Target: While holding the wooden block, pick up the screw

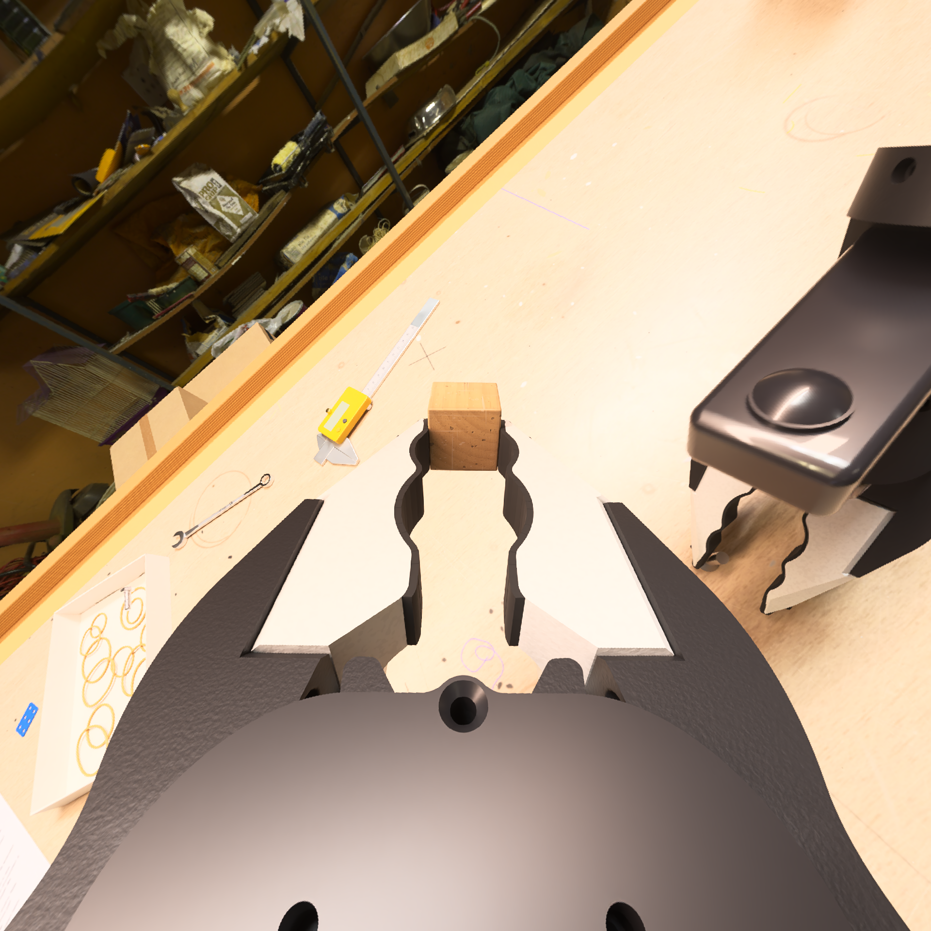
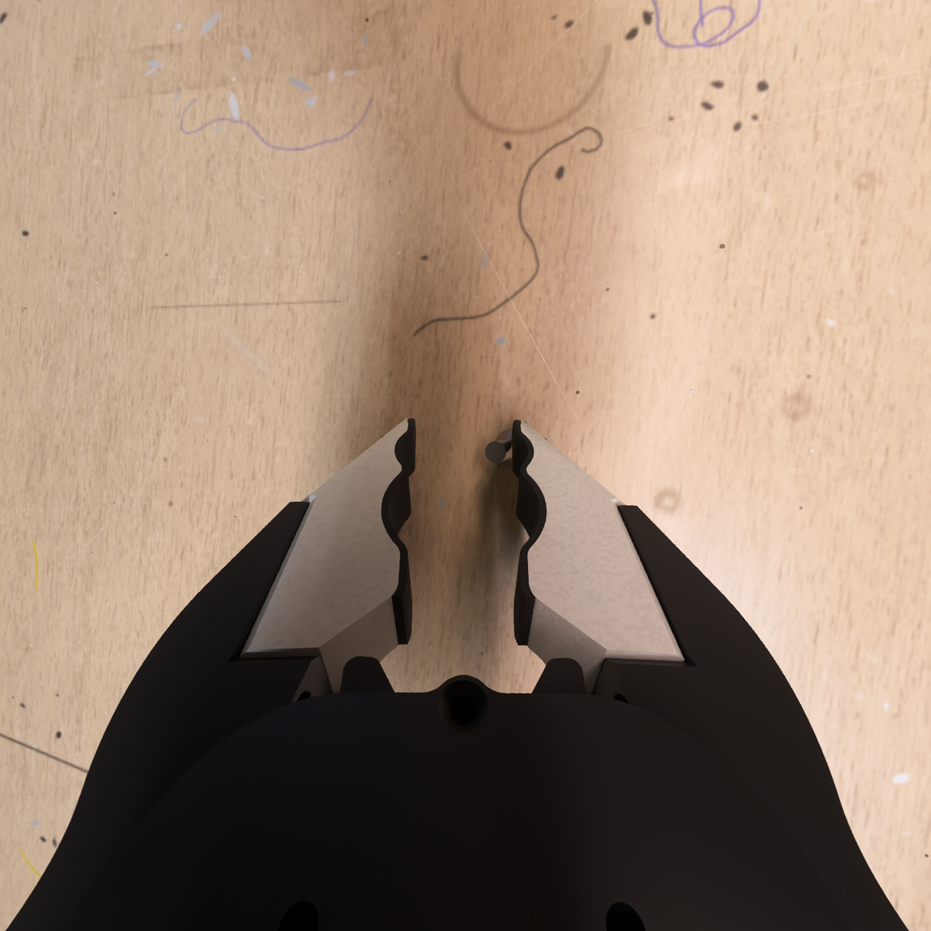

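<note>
A: What's the left gripper [image 1: 463, 443] doing?
B: Clamped on the wooden block [image 1: 464, 426], frame centre.
A: And the right gripper [image 2: 463, 438]?
B: Fingers apart; the screw [image 2: 496, 450] lies between them, touching the right finger.

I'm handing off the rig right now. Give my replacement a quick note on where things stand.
Left gripper: shut on the wooden block, held at its fingertips above the table.
Right gripper: open, tips down at the table, screw lying against the inside of its right finger, off centre.
Done: block held.
Left: centre on the screw, close, lift it, keeping the block gripped.
</note>
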Motion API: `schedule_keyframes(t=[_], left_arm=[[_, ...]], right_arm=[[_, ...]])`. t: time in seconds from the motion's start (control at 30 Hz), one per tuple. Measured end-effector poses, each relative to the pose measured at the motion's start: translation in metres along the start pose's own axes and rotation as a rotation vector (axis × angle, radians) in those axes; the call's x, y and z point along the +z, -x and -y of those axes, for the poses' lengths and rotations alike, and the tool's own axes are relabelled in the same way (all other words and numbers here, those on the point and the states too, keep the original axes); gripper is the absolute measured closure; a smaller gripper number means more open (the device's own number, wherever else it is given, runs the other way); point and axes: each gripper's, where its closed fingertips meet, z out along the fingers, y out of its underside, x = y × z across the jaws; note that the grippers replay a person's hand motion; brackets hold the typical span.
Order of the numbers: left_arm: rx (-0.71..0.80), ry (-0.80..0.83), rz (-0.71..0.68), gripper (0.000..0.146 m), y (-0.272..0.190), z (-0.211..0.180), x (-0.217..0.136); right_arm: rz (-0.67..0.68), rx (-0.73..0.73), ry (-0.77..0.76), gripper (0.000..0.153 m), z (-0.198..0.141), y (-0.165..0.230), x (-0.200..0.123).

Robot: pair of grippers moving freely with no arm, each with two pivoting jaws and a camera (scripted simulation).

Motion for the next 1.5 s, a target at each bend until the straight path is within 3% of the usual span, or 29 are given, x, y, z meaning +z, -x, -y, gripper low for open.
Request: schedule_keyframes(t=[0.2, 0.33, 0.57, 1.0, 1.2, 1.37, 1.5], left_arm=[[-0.001, 0.007, 0.001, 0.12, 0.002, -0.002, 0.0], [-0.004, 0.003, 0.006, 0.12, 0.004, -0.001, -0.001], [0.006, 0.016, 0.011, 0.12, 0.003, -0.003, 0.001], [0.02, 0.024, 0.005, 0.12, -0.001, -0.003, 0.004], [0.016, 0.023, 0.005, 0.12, 0.0, -0.004, 0.004], [0.015, 0.024, 0.005, 0.12, 0.001, -0.004, 0.004], [0.011, 0.018, 0.007, 0.12, 0.002, -0.004, 0.002]], right_arm=[[-0.047, -0.04, -0.057, 0.122, 0.005, -0.002, -0.014], [-0.011, -0.162, -0.187, 0.141, 0.024, 0.021, -0.029], [-0.063, -0.226, 0.004, 0.151, 0.008, 0.02, -0.005], [-0.202, -0.245, 0.063, 0.151, 0.004, 0.004, 0.004], [-0.43, -0.085, 0.011, 0.152, 0.018, -0.019, -0.029], [-0.548, -0.09, 0.096, 0.152, 0.013, -0.026, -0.021], [-0.568, -0.107, 0.116, 0.152, 0.01, -0.028, -0.012]])
